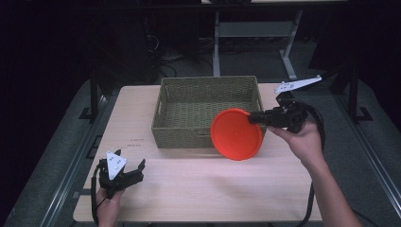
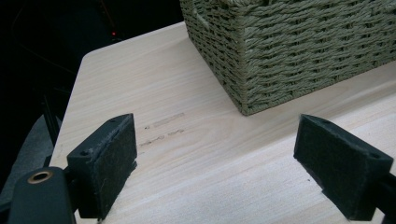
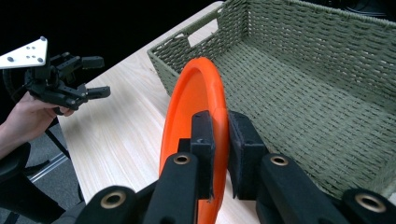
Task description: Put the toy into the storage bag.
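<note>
Plate (image 1: 236, 135), orange and held upright on edge, sits pinched by its rim in the right gripper (image 1: 255, 117), directly ahead of its jaws and over the near right corner of the woven basket (image 1: 208, 85). Beyond it the basket wall stands in the way. Far across the table (image 1: 189, 179) the left gripper (image 1: 124, 166) rests with jaws wide apart on nothing; its own view adds faint marks on the wood.

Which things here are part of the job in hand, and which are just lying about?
In the job:
- orange plate, clamped on its rim by the right gripper
- woven basket, right beside it

Not in use:
- left gripper, open above the table
- table legs behind
</note>
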`<move>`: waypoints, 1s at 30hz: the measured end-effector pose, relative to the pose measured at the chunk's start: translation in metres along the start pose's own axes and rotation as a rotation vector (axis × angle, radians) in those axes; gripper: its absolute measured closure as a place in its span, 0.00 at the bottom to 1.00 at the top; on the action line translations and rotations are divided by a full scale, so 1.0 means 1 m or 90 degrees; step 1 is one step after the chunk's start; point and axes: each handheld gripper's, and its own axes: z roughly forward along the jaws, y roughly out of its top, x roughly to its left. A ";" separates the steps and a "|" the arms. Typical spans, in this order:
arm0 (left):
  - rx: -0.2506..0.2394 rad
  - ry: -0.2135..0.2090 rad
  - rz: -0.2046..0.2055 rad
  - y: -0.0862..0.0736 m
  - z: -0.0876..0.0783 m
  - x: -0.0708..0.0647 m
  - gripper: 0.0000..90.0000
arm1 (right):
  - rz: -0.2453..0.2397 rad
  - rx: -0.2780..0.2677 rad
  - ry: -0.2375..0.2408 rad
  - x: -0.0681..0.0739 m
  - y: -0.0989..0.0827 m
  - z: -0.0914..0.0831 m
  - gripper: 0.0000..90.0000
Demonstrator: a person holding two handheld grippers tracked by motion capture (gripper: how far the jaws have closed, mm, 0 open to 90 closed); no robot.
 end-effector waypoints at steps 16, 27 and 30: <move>-0.002 0.000 0.000 0.000 0.000 0.000 0.14 | -0.003 -0.005 -0.024 -0.009 0.027 0.007 0.90; -0.005 -0.002 -0.005 0.000 0.000 -0.001 0.14 | 0.004 -0.010 -0.033 -0.013 0.045 0.018 0.90; -0.003 -0.001 -0.008 0.000 0.001 0.000 0.14 | 0.010 -0.010 -0.035 -0.014 0.047 0.020 0.90</move>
